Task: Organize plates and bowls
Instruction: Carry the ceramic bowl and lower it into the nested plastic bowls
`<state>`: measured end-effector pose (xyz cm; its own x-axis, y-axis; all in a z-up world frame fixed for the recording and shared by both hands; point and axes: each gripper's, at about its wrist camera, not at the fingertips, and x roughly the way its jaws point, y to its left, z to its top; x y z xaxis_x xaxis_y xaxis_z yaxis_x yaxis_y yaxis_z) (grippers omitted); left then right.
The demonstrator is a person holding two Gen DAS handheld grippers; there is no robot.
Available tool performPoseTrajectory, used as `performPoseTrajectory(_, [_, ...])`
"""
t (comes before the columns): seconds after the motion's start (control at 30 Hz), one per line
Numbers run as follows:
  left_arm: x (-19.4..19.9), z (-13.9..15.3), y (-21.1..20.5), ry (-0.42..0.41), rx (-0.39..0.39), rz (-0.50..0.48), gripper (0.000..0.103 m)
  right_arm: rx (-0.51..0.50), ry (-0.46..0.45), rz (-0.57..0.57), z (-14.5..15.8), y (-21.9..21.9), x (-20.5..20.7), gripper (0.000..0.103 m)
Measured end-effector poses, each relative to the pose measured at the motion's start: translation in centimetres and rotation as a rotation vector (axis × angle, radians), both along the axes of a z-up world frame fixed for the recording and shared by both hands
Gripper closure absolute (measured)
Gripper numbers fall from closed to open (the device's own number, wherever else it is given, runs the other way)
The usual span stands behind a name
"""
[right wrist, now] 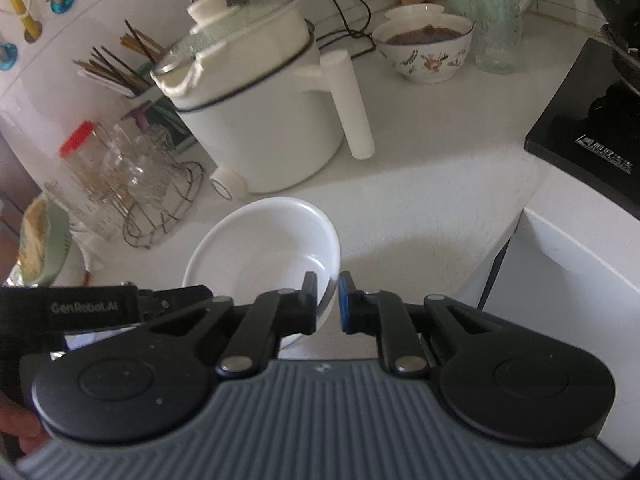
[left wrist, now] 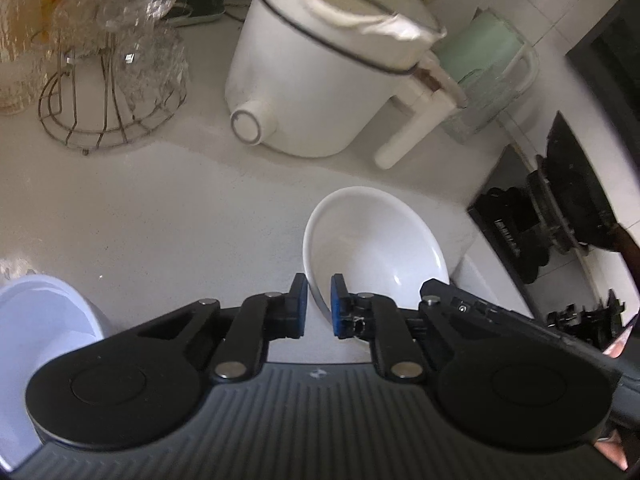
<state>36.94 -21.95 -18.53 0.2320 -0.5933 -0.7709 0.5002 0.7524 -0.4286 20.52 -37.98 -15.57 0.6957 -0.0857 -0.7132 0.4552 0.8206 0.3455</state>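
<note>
Both tools sit nearest: the left tool (left wrist: 319,304) has its blue-padded fingers drawn narrow over the near rim of a white bowl (left wrist: 376,248), one pad outside the wall, one inside. From the right wrist view, the right tool (right wrist: 328,304) pinches the same bowl (right wrist: 264,248) on its right rim, pads close on either side of the wall. So the bowl is held at two places on its rim, above the pale bench (right wrist: 420,208). The left tool's body in that view carries the words "GenRobot.AI".

Behind the bowl stands a large white electric pot (right wrist: 256,120) with a straight handle and a glass lid. Right of it lies a black stove (right wrist: 588,120) with printed lettering I cannot read. Left of the pot, a wire rack (right wrist: 164,204) holds clear glasses. Farther back sits a patterned bowl (right wrist: 426,46) of dark food beside a glass pitcher (right wrist: 498,28). Another white dish (left wrist: 44,320) shows at the left view's lower left edge.
</note>
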Motion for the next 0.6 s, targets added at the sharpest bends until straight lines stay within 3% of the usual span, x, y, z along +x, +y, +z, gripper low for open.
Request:
performPoseTrajectory(0.3, [-1.0,4.3,0.7,-0.024,-0.019,0.004,0.089,0.033,-0.061,-0.006,3.5,0.3,-2.0,0.089])
performPoseTrajectory(0.6, [-2.3,6.3,2.5,-0.049,-0.039,0.004,0.089,0.052,-0.077,0.034,5.2,0.9,-2.6,0.089])
